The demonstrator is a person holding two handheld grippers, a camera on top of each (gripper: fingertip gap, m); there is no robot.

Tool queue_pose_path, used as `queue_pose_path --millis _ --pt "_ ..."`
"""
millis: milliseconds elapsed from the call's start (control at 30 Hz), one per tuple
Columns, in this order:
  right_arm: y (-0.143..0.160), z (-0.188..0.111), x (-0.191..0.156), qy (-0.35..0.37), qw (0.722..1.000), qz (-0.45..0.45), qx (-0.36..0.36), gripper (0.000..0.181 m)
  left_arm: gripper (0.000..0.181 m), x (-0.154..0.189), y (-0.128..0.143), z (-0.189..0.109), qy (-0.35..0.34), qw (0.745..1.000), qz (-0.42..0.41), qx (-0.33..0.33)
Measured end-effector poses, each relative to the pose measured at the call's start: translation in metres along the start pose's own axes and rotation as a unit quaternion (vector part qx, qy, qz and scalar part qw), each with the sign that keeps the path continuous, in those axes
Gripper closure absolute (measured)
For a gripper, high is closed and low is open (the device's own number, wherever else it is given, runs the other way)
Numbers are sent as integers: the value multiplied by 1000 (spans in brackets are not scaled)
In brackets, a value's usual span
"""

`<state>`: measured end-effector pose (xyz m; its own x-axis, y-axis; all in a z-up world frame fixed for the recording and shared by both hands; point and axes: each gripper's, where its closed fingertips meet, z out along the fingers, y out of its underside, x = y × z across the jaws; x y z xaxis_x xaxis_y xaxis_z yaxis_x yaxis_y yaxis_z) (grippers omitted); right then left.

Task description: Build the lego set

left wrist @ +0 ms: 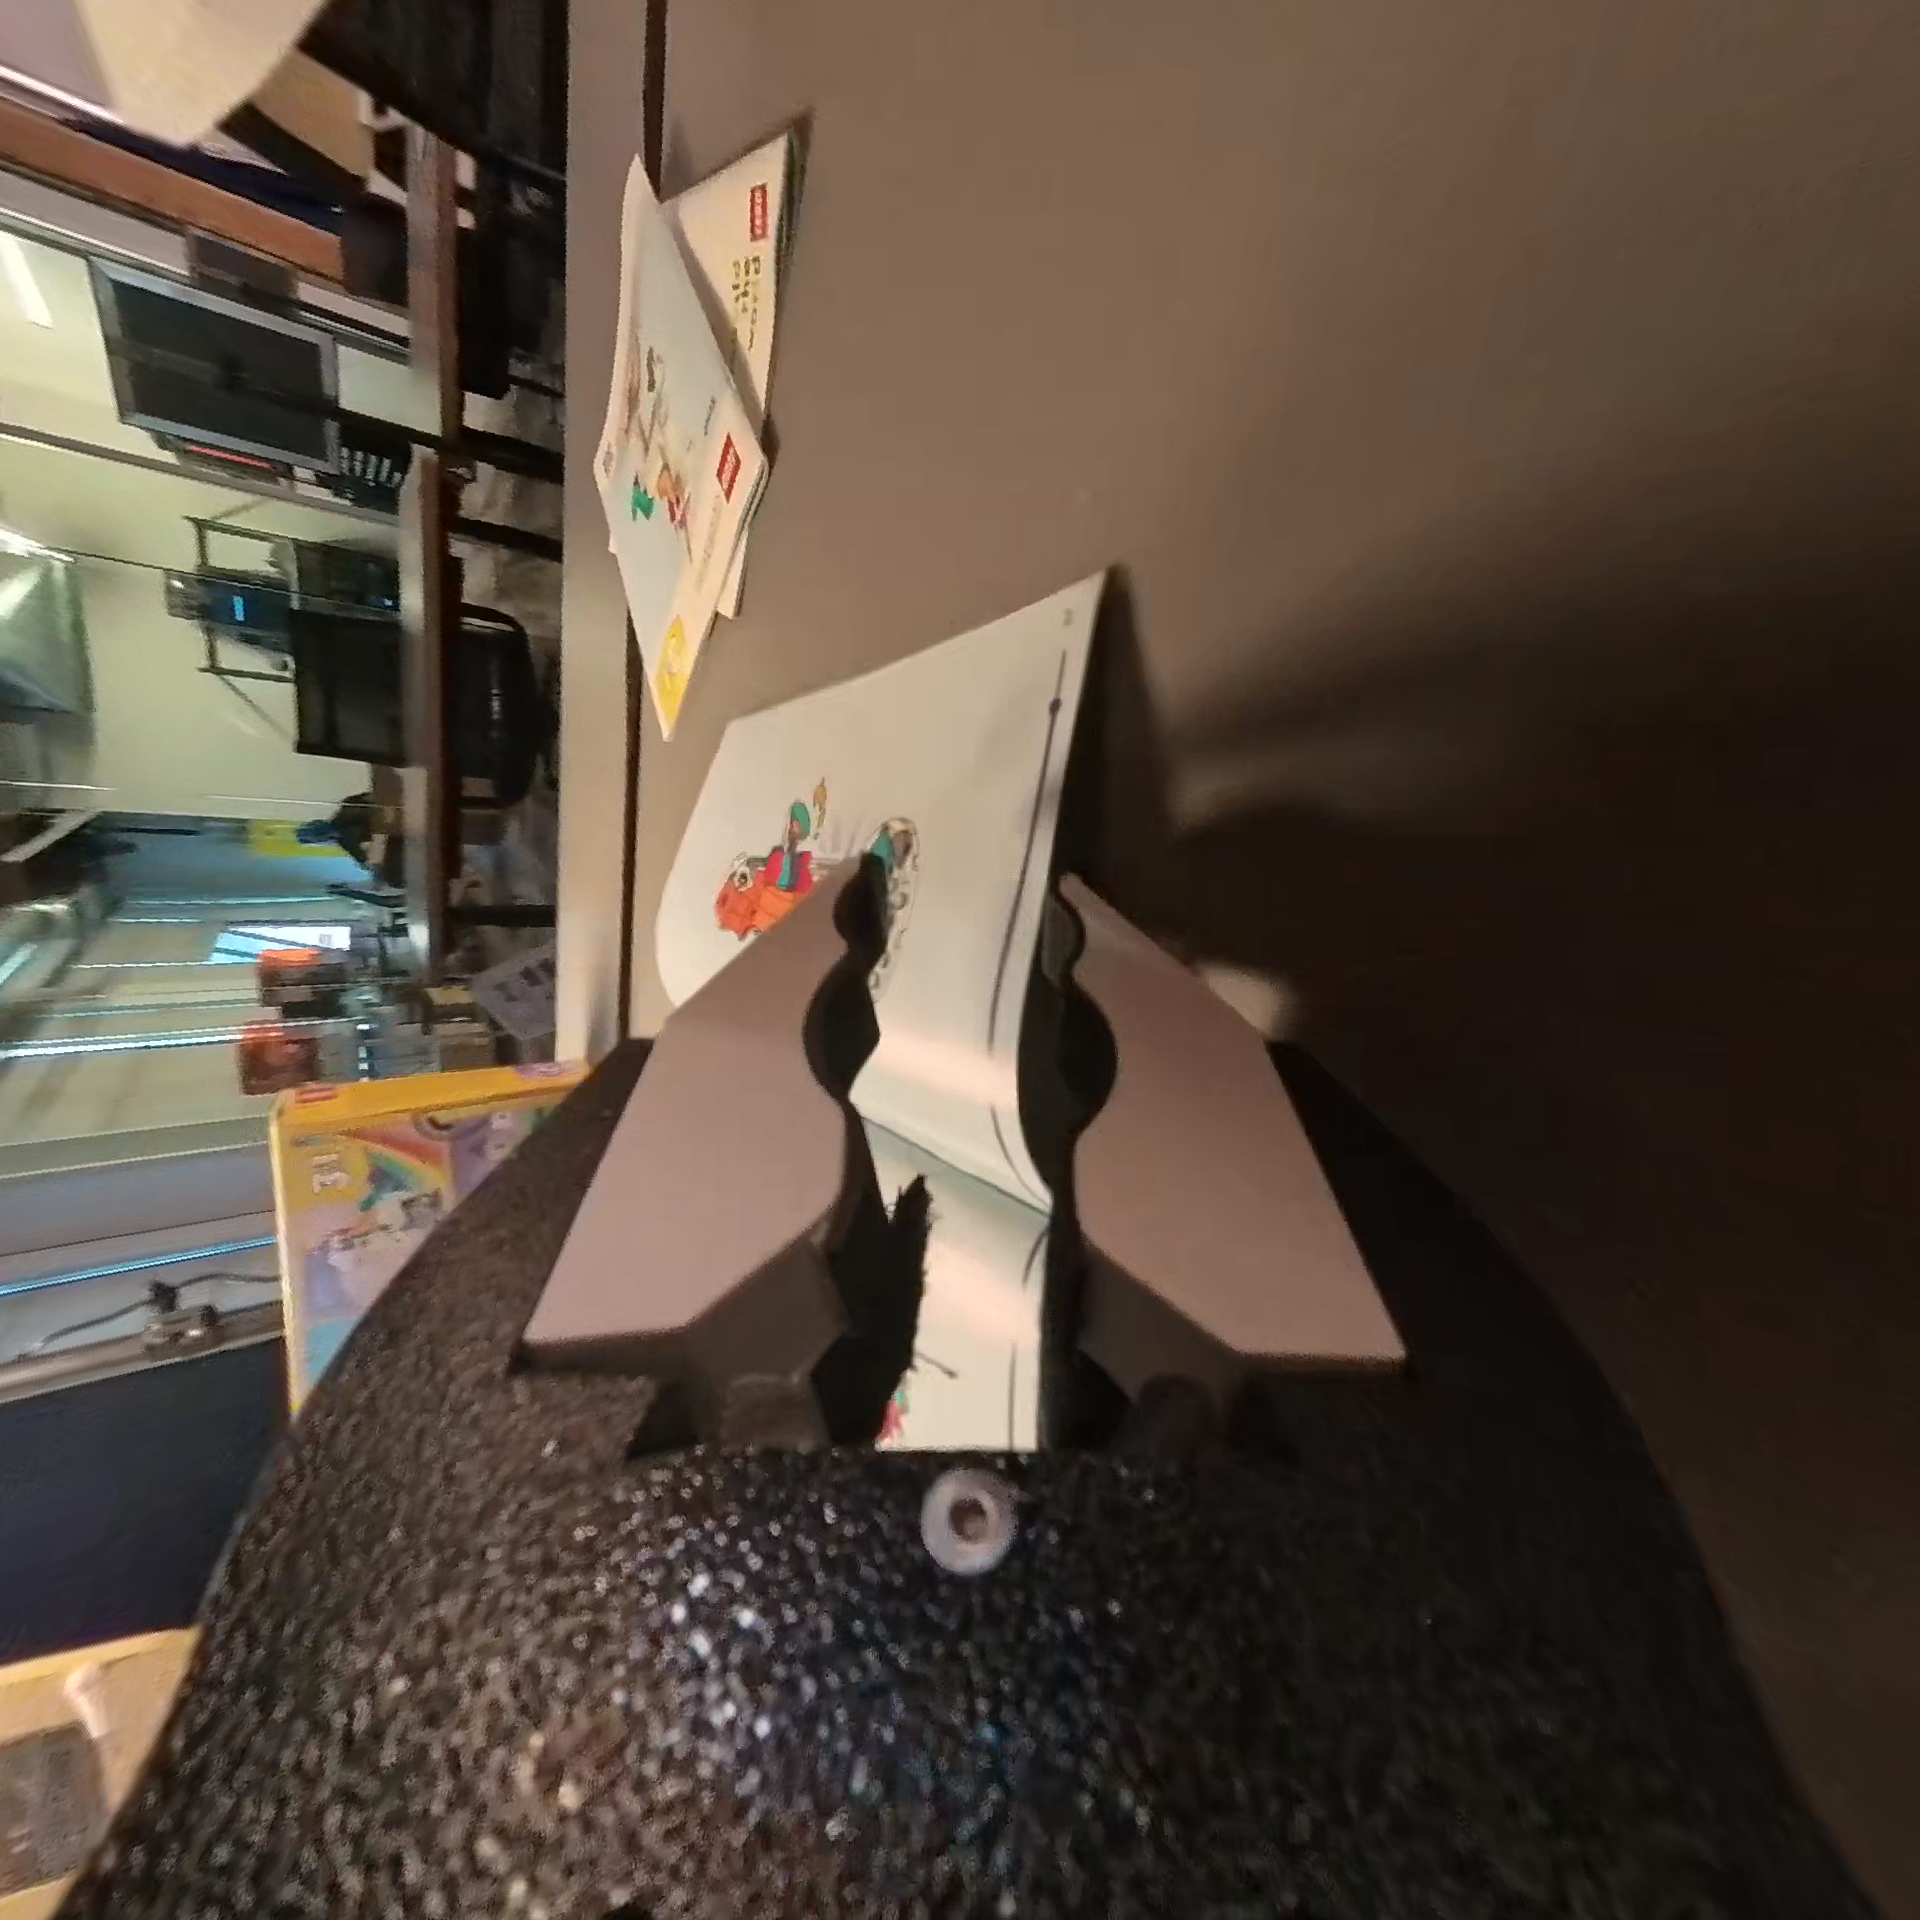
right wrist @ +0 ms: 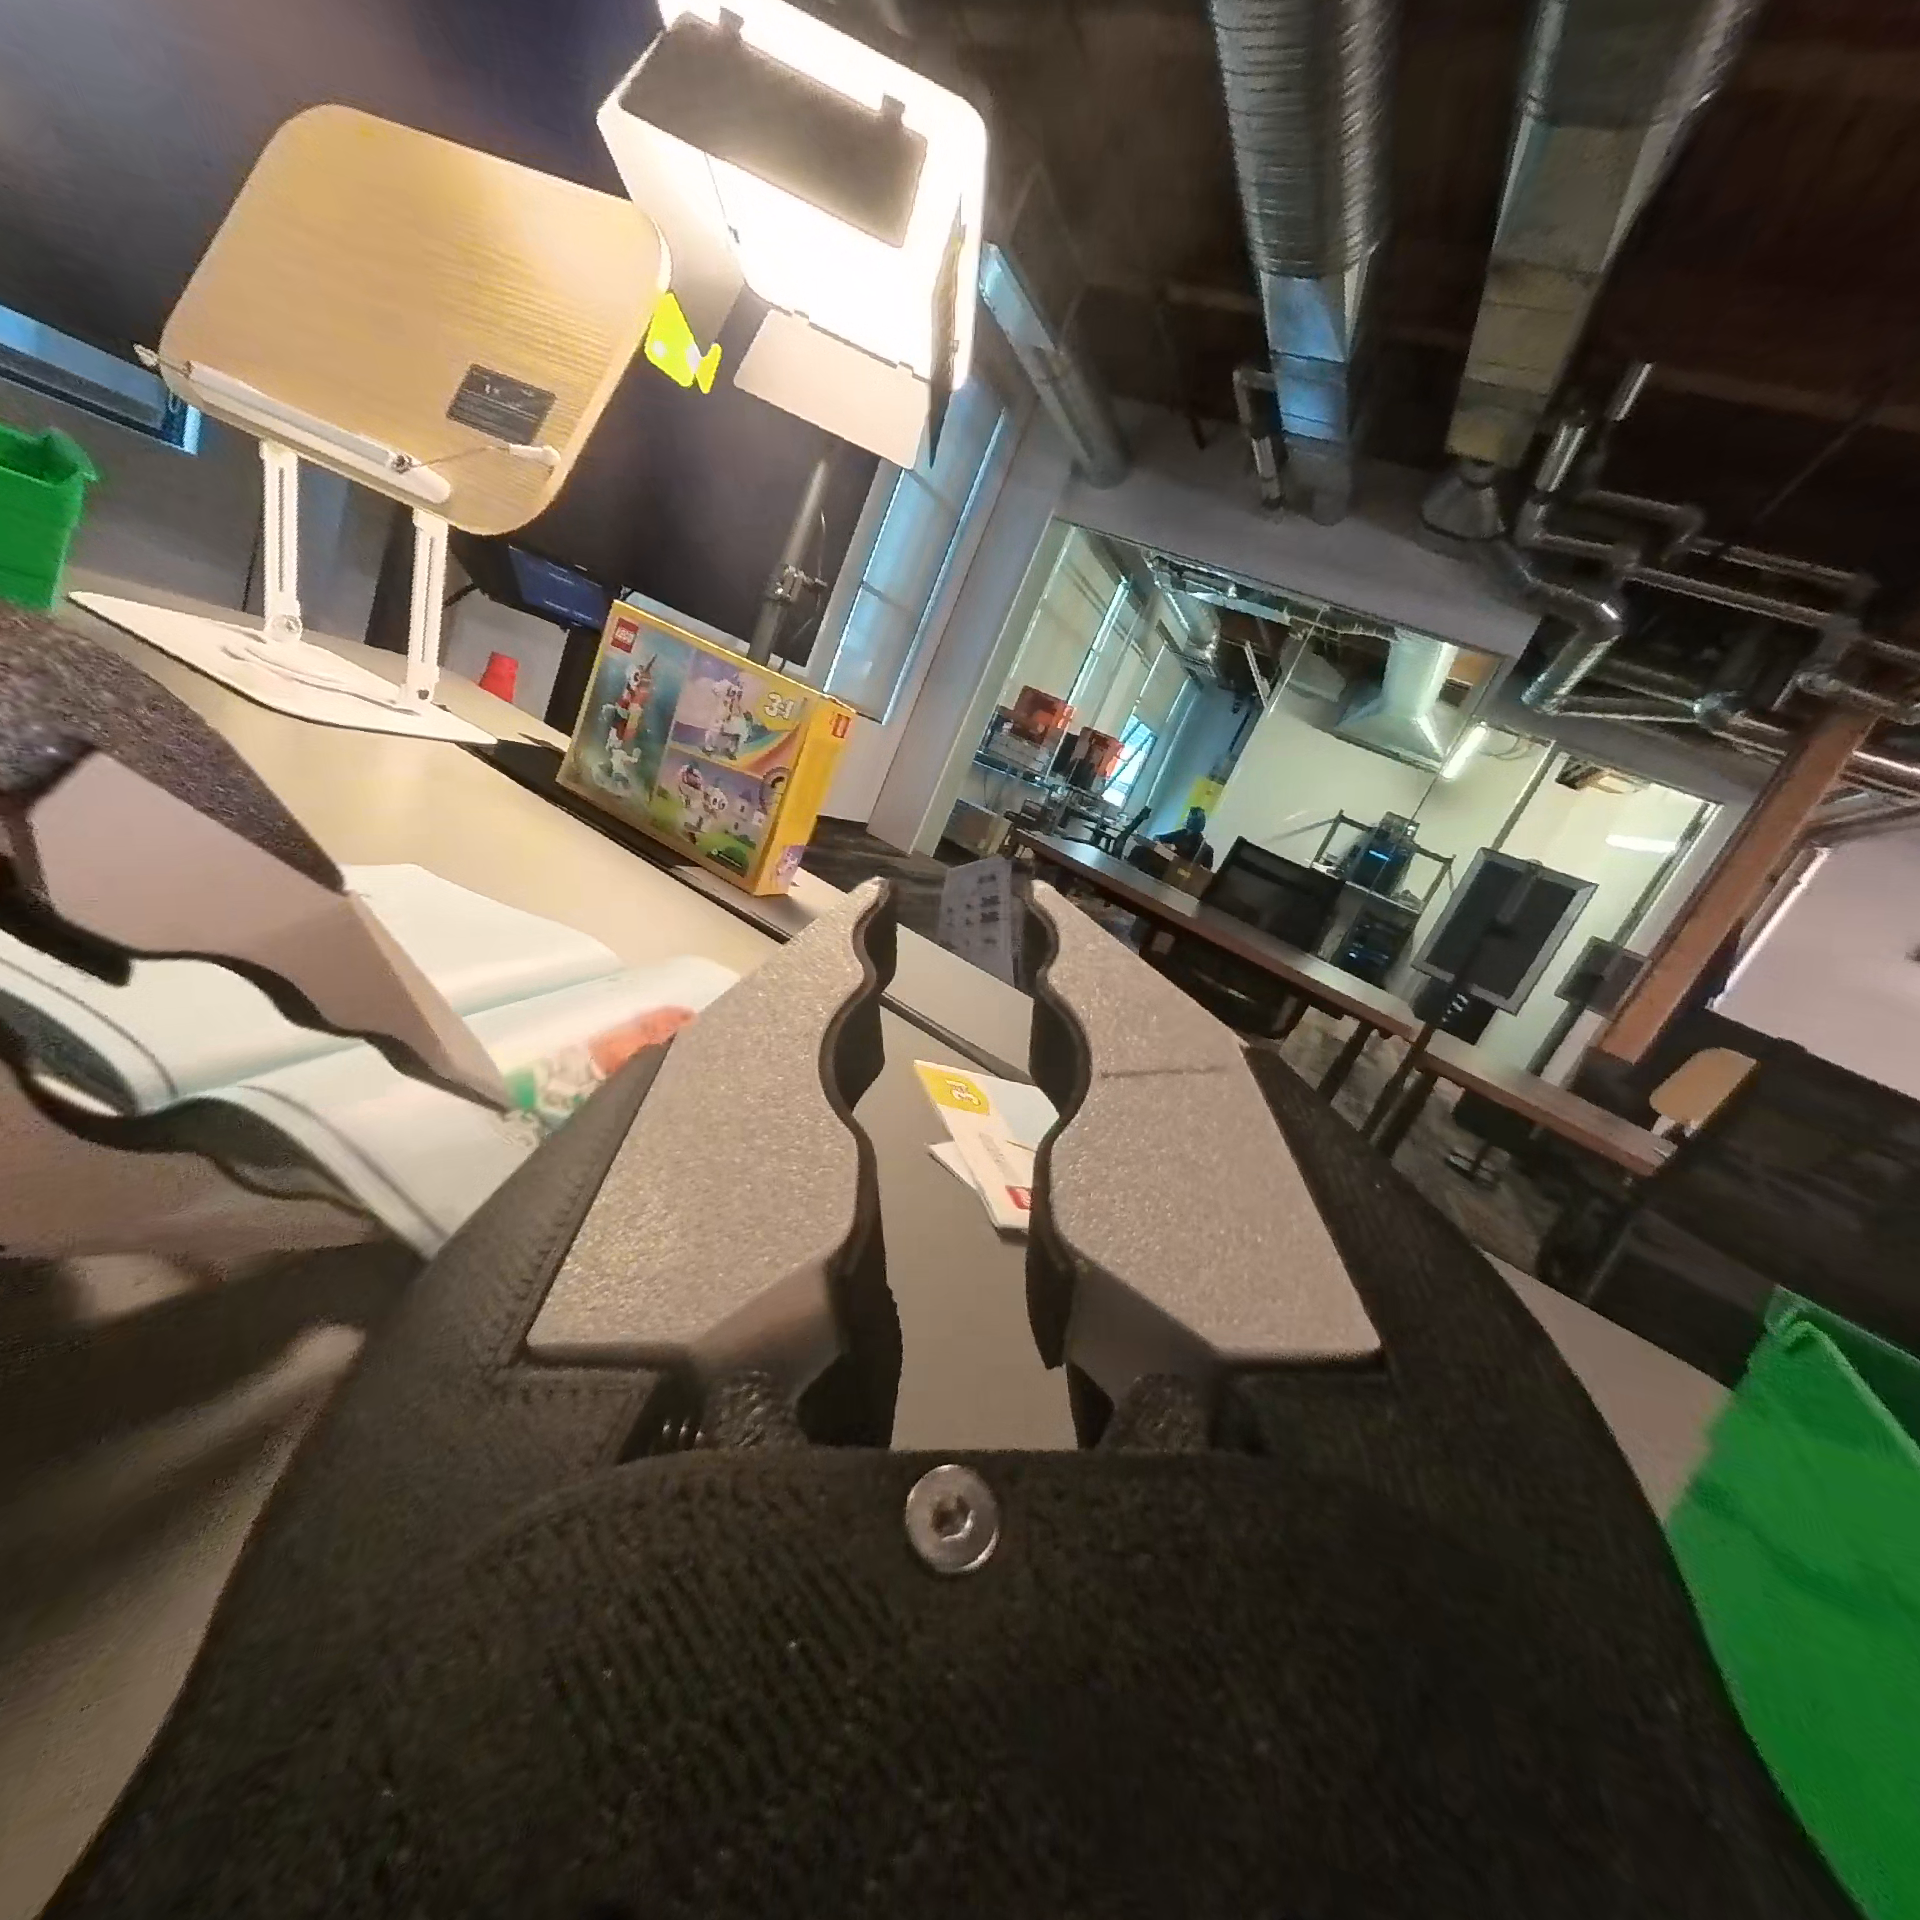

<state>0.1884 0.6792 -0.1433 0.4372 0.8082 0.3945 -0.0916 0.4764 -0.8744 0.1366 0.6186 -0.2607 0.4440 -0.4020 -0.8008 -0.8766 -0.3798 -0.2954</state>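
Note:
An open instruction booklet [left wrist: 883, 790] lies on the grey table [left wrist: 1351, 416]. One of its pages stands up between the fingers of my left gripper [left wrist: 966, 883]. The jaws are apart, one on each side of the page, not pinching it. In the right wrist view the left gripper [right wrist: 312, 1039] reaches over the booklet [right wrist: 499, 966] from the left. My right gripper [right wrist: 961, 904] is open and empty, low over the table, pointing toward two closed booklets [right wrist: 987, 1132]. No loose bricks are in view.
The two closed booklets [left wrist: 686, 416] lie beyond the open one. A yellow set box [right wrist: 707, 758] stands at the table's far edge, also in the left wrist view [left wrist: 416, 1143]. A wooden book stand [right wrist: 416, 312], a bright lamp [right wrist: 800, 208] and green bins [right wrist: 36, 509] [right wrist: 1808, 1558] surround the area. Left tips to right tips: about 15 cm.

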Motion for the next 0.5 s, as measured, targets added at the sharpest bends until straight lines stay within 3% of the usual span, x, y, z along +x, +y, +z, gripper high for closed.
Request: queue_pose_path --millis 33,167,300,367,500 --pt "0 0 -1 -2 1000 0 0 160 156 -1 1 3 -5 1000 6 -3" --pt "-1 1 -5 -9 1000 -7 0 160 169 -4 7 7 -7 1000 -20 -4" --pt "1 1 -9 -20 1000 -21 -7 160 181 -14 2 -4 3 992 -115 55" --pt "-3 -1 -19 -48 998 -32 4 158 181 -15 -5 -13 33 972 -206 109" --pt "-4 -10 -53 -157 984 -78 17 151 181 -17 -10 -30 118 894 -385 195"
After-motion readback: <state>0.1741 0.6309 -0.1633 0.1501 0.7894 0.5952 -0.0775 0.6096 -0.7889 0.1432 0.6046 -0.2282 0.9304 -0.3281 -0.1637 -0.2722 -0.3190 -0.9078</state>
